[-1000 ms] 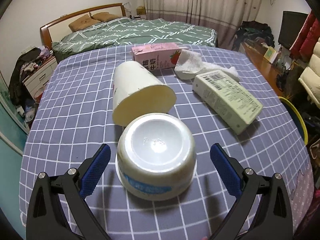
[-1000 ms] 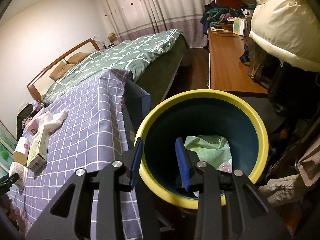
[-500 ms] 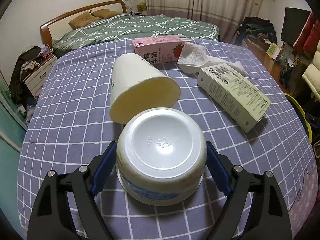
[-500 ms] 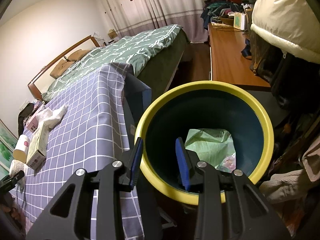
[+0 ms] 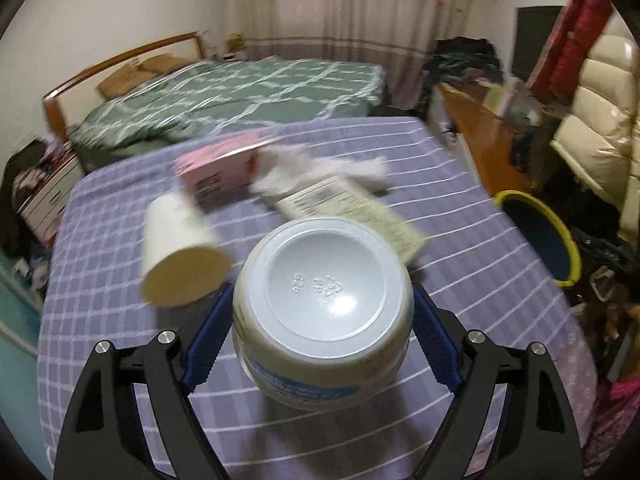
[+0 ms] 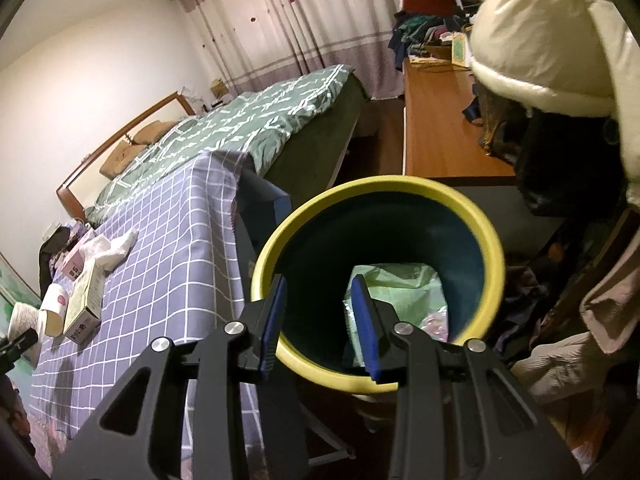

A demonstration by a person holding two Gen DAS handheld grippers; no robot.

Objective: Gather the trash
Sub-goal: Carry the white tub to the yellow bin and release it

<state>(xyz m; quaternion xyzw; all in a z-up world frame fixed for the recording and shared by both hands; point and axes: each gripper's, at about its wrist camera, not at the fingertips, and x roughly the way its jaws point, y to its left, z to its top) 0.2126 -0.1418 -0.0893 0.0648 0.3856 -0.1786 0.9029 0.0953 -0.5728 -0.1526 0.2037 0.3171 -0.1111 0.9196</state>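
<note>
My left gripper (image 5: 322, 320) is shut on a white plastic bowl (image 5: 322, 300) with a blue label, held upside down above the checked table (image 5: 120, 340). On the table lie a tipped white paper cup (image 5: 180, 248), a pink milk carton (image 5: 224, 168), a crumpled white tissue (image 5: 320, 168) and a pale green box (image 5: 352, 208). The yellow-rimmed bin (image 5: 536, 236) stands off the table's right edge. My right gripper (image 6: 320, 312) hovers over the bin's near rim (image 6: 380, 188), partly open and empty. Green wrapping (image 6: 400, 288) lies inside the bin.
A bed with a green quilt (image 5: 240, 92) stands behind the table. A wooden desk (image 6: 440, 128) and piled clothes and a white padded jacket (image 6: 540, 40) crowd the bin's far side. A bedside cabinet (image 5: 36, 196) is at the left.
My left gripper closed on the bowl and lifted it off the table, swinging right so the bin comes into view. My right gripper stays over the bin.
</note>
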